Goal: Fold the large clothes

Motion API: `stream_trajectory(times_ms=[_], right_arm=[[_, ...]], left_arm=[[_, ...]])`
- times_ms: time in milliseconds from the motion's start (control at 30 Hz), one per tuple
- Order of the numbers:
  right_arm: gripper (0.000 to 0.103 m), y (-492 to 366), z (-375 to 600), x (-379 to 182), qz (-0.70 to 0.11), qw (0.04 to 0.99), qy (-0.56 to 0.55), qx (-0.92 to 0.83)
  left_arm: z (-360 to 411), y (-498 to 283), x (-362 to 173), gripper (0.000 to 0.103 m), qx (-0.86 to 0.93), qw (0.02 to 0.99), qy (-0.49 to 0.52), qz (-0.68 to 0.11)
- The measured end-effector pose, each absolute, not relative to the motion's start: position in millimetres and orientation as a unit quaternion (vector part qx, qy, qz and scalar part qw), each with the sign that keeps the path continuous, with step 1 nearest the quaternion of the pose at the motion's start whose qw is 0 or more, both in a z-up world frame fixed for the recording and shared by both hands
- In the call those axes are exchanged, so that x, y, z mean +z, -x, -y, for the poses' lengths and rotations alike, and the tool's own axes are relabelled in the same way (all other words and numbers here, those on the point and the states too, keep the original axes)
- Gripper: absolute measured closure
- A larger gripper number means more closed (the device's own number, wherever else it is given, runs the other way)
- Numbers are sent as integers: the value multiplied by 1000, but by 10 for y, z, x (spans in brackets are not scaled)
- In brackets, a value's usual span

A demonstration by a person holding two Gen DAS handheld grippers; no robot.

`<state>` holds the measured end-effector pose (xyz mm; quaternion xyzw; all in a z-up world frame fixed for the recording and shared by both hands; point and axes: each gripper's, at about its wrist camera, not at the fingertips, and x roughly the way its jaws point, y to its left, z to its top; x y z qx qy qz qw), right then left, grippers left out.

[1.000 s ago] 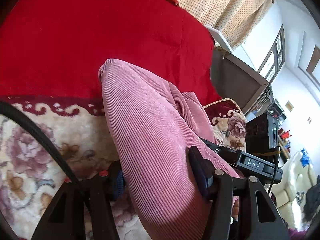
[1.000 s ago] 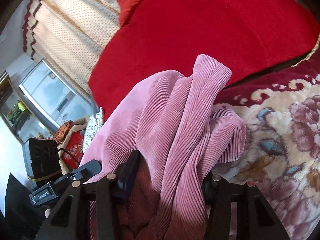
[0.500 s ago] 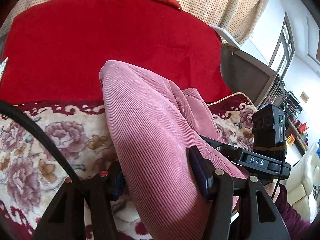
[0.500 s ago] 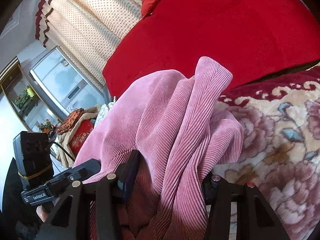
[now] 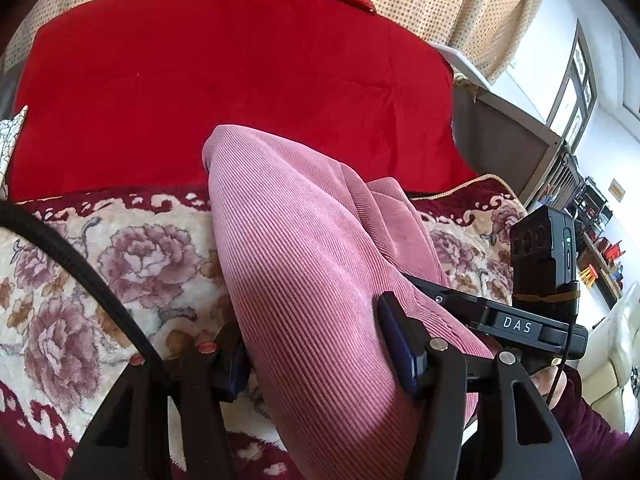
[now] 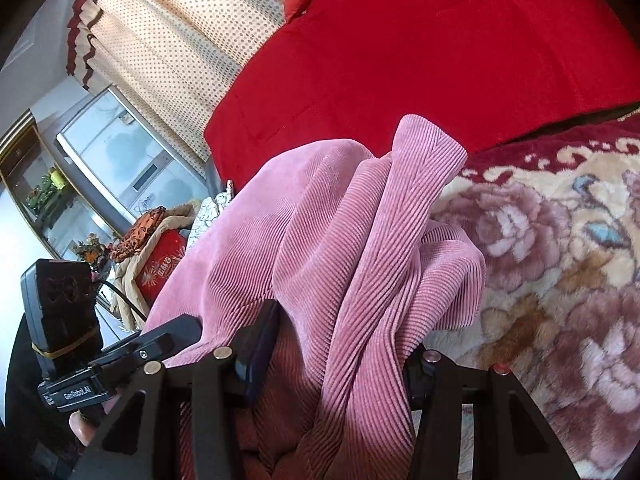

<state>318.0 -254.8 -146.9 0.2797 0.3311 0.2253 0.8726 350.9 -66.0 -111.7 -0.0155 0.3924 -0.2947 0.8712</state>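
A: What carries everything here?

B: A bed with a floral blanket [image 5: 132, 256] in cream and dark red. A big red quilt [image 5: 224, 80] lies along its far edge, and dotted curtains [image 6: 176, 52] hang behind.

A: And the garment?

B: A pink corduroy garment [image 5: 304, 264], large, with fine ribs. It is lifted above the blanket, near the middle of the bed, and bunched in several folds. In the right wrist view one folded end stands up like a peak.

A: How will it handle, in your opinion?

B: I judge it soft and rather thick, not slippery because of the ribs, and a little heavy as it hangs. It will not break. It bends easily, so it sags between two holds. Better to take it at an edge or a corner, far apart, so that the cloth stretches flat.

A: The jaws?

B: The left gripper [image 5: 316, 354] has its jaws closed on a thick fold of the cloth. The right gripper [image 6: 340, 356] also clamps a bundle of folds. The two grippers are near each other.
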Motion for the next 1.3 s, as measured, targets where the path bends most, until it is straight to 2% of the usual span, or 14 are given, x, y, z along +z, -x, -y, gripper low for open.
stream_trajectory(times_ms=[533,1300], right_arm=[[51,-3244,2511,-1895,-376,859,-273,217],[48,-3317,2534,-2056,-385,851,-278,226]], left_arm=[[661,-3542,-1544,43,-273,859,-18,-433],[565,-3602,-1754,39,-257,856,-13,-448]])
